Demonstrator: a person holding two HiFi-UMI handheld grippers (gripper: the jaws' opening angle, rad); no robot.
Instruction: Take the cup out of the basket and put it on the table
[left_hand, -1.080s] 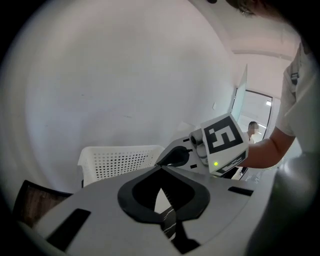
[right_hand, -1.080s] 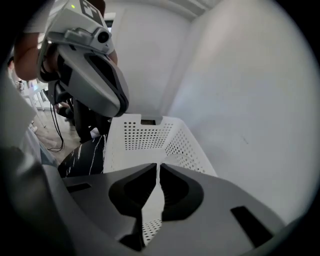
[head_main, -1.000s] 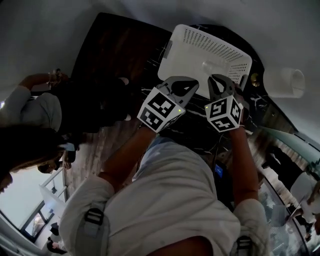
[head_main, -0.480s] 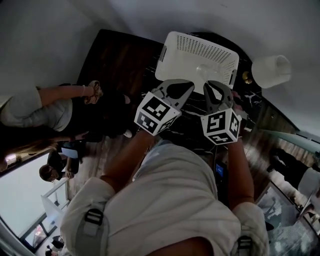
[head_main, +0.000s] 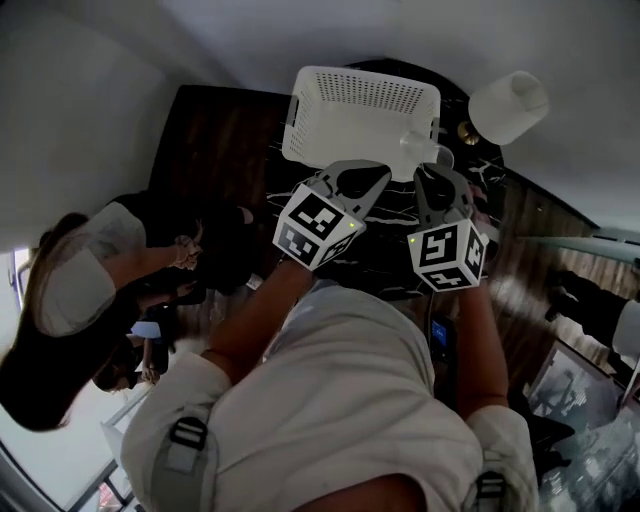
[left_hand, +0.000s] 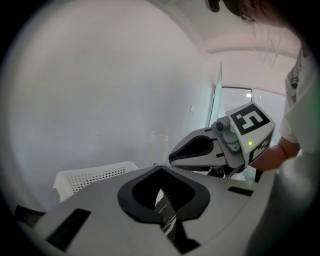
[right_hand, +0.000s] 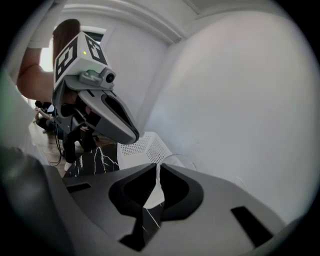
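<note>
A: How are the jaws standing?

B: The left gripper (left_hand: 160, 169) is holding its jaws together. Only a sliver of dark marble is showing through, and nothing is lying between them. The right gripper (right_hand: 157, 170) is showing a thin slit, and nothing is lying in that either. Both are hovering over the table (head_main: 392, 222), just short of the near side of the basket (head_main: 360, 95).

A: And the cup (head_main: 422, 150)?

B: It is clear glass, sitting at the basket's near right corner, directly ahead of the right gripper. It seems to be sitting inside the rim, but the glass is blending into the white mesh, so I am not certain.

A: What is worrying you?

B: Jaws this narrow are not going to fit round the cup. If the right gripper is pushed forward like this, it is likely going to tip the cup or shove the light basket away. The glass is also looking slick, so a pinch on the thin rim alone is risking a slip while the cup is going up over the basket's wall. And a white cylinder (head_main: 508, 100) is sitting just off the basket's right side, so a wide swing out that way is risking a knock.

A: So they should be opening first?

B: I am thinking so, before closing in.
</note>
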